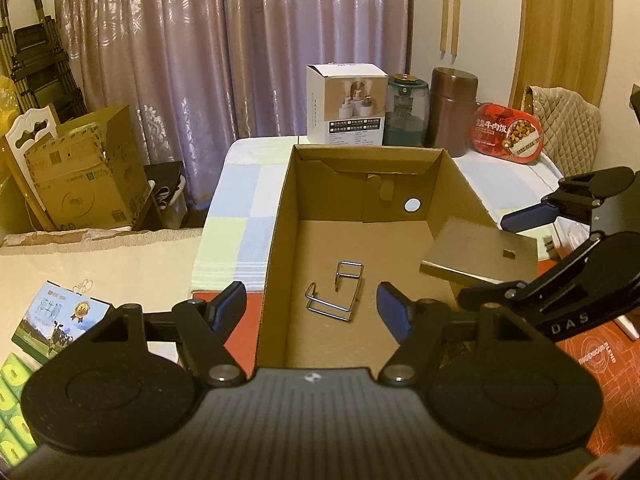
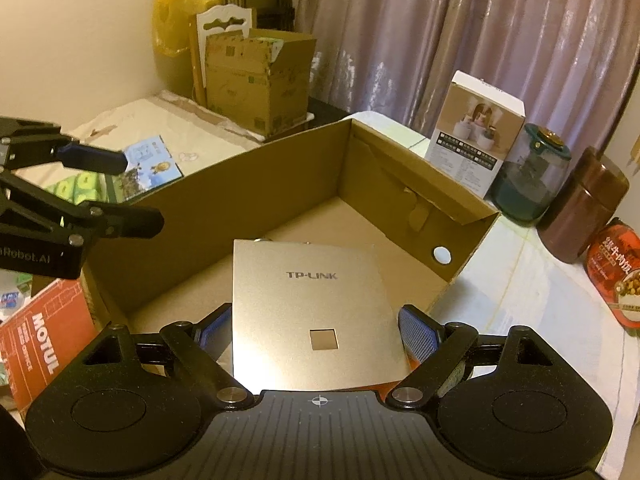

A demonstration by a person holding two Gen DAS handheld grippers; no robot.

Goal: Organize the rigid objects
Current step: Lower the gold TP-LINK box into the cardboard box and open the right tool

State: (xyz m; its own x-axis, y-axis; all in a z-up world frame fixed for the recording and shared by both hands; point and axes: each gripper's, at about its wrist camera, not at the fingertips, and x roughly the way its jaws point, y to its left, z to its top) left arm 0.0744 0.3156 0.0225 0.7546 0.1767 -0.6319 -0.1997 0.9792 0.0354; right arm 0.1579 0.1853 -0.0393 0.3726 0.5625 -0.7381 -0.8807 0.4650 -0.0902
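while the gold tp-link panel (image 2: 316,312) is clamped flat between the fingers of the right gripper (image 2: 320,334) over the cardboard box's (image 2: 224,204) right wall, the left gripper (image 1: 312,310) is held spread apart above the near end, where a wire clip (image 1: 336,292) lies on the floor.

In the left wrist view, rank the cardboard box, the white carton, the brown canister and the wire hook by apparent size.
Largest to smallest as they look:
1. cardboard box
2. white carton
3. brown canister
4. wire hook

The box and hook lie nearer the camera, so only the look is ranked. Carton and canister stand similarly tall; the carton looks wider.
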